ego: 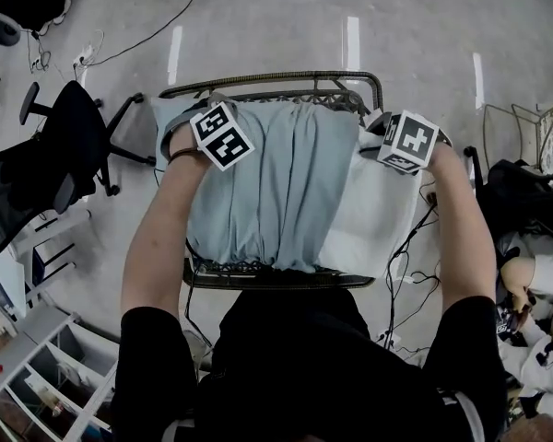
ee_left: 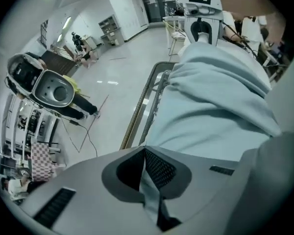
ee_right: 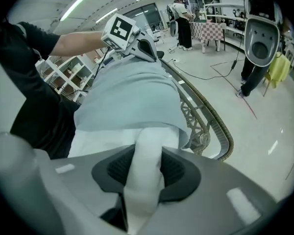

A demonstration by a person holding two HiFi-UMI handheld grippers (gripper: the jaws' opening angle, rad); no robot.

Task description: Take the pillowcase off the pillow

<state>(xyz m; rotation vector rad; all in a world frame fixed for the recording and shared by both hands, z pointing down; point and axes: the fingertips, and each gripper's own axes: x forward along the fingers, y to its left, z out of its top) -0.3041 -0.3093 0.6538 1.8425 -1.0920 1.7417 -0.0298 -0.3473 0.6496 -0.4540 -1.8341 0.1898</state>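
Observation:
A pillow lies on a metal-framed stand (ego: 275, 80). A light blue pillowcase (ego: 272, 187) covers its left and middle; the bare white pillow (ego: 373, 215) sticks out at the right. My left gripper (ego: 223, 136) is at the far left corner and is shut on a thin fold of pillowcase (ee_left: 152, 199), which is pinched flat between the left gripper's (ee_left: 146, 153) pads. My right gripper (ego: 407, 142) is at the far right corner. There the right gripper (ee_right: 146, 155) is closed on a thick fold of white pillow (ee_right: 148, 180), with the blue pillowcase (ee_right: 127, 97) beyond it.
A black office chair (ego: 46, 164) stands left of the stand, and a white shelf unit (ego: 46, 366) sits at the lower left. Cables (ego: 410, 274) trail on the floor at the right. Dark bags (ego: 525, 196) and a seated person (ego: 535, 274) are at the right edge.

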